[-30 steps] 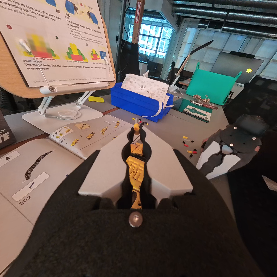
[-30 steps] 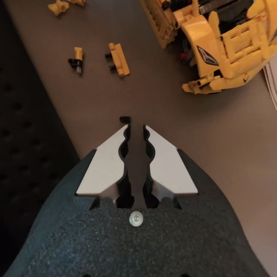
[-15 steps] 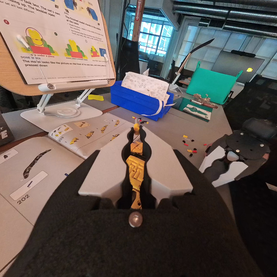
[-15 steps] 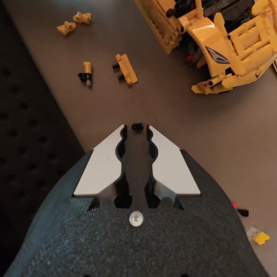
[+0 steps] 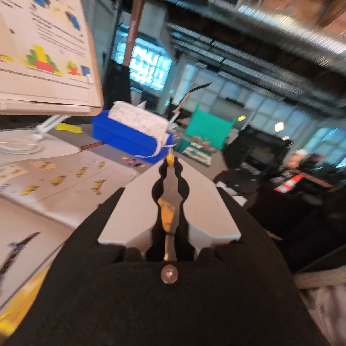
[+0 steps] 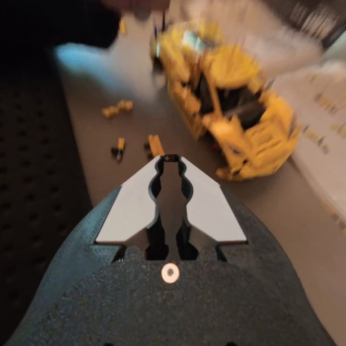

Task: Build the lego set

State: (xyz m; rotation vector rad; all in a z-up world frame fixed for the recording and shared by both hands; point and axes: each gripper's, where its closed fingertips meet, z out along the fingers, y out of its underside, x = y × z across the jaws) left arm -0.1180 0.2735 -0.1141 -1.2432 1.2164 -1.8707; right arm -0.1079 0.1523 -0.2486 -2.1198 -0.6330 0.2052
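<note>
In the left wrist view the left gripper (image 5: 170, 162) has its jaws drawn narrow, pinching a small yellow piece (image 5: 170, 161) at the very tips, raised over the open booklet (image 5: 61, 179) and grey table (image 5: 194, 164), with a blue bin (image 5: 129, 138) beyond. In the right wrist view the right gripper (image 6: 170, 158) holds a small black pin (image 6: 170, 157) crosswise between its tips, jaws otherwise parted a little, above the table near loose yellow parts (image 6: 118, 109), with the blurred yellow car (image 6: 230, 116) to the upper right.

Each of the left gripper (image 5: 170, 161) and right gripper (image 6: 170, 158) is built from a black, grainy-textured body, two pale grey wedge-shaped fingers with wavy black inner edges, and one silver screw.
</note>
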